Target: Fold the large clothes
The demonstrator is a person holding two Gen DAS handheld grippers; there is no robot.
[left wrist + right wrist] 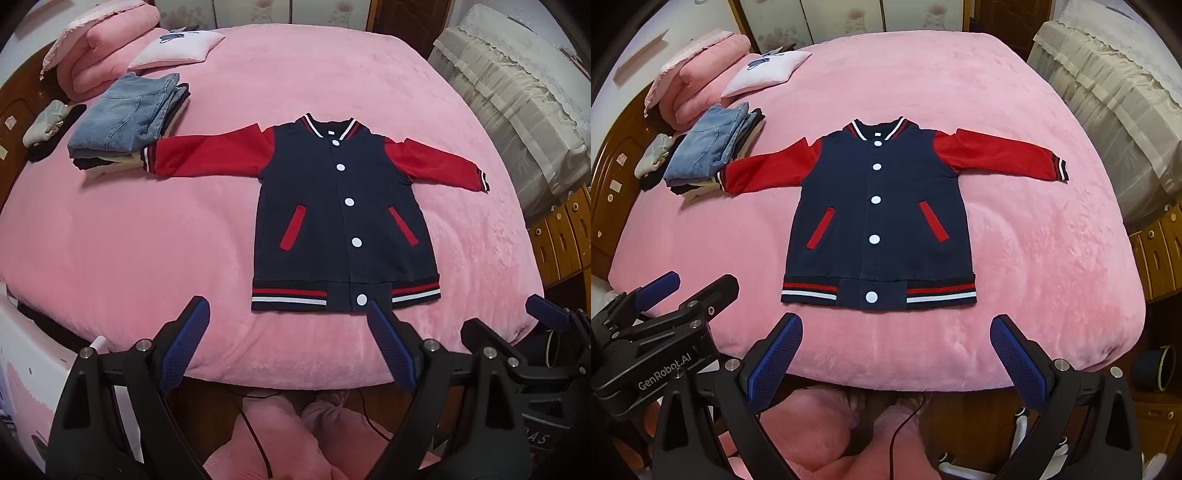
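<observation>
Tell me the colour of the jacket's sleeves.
Red sleeves, with striped cuffs; clearest in the right wrist view.

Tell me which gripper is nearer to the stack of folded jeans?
Left. The left gripper hangs open over the bed's near edge, on the side of the stack of folded jeans. The right gripper, also open, is beside it, further from the stack.

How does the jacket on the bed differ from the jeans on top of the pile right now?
The jacket lies spread flat, sleeves out to both sides; the jeans are folded.
The jacket is navy with red sleeves and white snaps; the jeans are pale blue denim.
The jacket lies alone mid-bed on the pink blanket; the jeans top a stack of folded clothes at the far left.
Neither is gripped.
</observation>
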